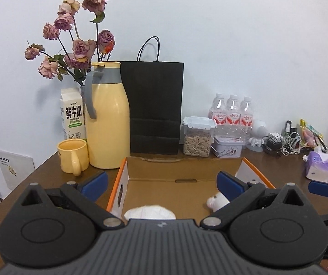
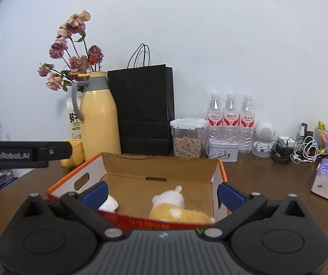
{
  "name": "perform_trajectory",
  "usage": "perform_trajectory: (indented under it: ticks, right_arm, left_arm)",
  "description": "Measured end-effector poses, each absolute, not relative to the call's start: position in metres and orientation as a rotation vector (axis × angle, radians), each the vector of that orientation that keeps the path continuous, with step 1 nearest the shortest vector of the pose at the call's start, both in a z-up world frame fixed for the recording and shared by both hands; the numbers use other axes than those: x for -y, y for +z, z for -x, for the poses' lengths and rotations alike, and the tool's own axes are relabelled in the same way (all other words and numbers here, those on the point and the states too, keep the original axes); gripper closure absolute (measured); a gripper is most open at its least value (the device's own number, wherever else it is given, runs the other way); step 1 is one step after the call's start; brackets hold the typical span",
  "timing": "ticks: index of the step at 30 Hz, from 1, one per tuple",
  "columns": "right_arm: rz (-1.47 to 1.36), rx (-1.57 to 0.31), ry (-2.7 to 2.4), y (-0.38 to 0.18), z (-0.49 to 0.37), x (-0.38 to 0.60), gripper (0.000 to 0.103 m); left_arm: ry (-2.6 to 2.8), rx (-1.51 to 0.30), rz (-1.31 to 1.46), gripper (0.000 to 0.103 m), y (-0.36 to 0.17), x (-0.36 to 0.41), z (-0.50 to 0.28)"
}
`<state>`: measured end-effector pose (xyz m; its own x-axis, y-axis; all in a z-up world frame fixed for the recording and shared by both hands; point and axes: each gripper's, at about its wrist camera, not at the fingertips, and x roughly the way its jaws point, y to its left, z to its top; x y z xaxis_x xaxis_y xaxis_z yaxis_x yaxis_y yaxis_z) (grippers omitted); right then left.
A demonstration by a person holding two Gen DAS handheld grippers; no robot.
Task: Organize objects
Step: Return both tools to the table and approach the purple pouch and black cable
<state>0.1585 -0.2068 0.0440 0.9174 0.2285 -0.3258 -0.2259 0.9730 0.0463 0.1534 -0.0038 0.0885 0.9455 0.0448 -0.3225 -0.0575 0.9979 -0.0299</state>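
With both your left hand-held gripper [image 1: 161, 183] and right hand-held gripper [image 2: 162, 192] spread wide and empty, the plush toy [image 2: 178, 208] lay in the cardboard box [image 2: 161, 162] mid-surface, soft, light, best pinched across its body.

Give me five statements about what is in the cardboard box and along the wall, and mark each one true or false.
1. A plush toy lies inside the cardboard box. True.
2. The yellow mug stands inside the box. False: it stands on the table beside the yellow jug.
3. Three water bottles stand against the wall. True.
4. The black paper bag lies flat. False: it stands upright.
5. The right claw is shut on the plush toy. False: its jaws stand wide open, as do those of the left claw.
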Motion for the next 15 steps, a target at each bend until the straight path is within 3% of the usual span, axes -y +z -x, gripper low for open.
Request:
perform_trajectory:
  ticks: [15]
  right_arm:
    - [0.014, -0.456, 0.272, 0.005, -0.072, 0.215, 0.0]
  left_arm:
    - [0.038, -0.424, -0.016, 0.0, 0.049, -0.018, -0.068]
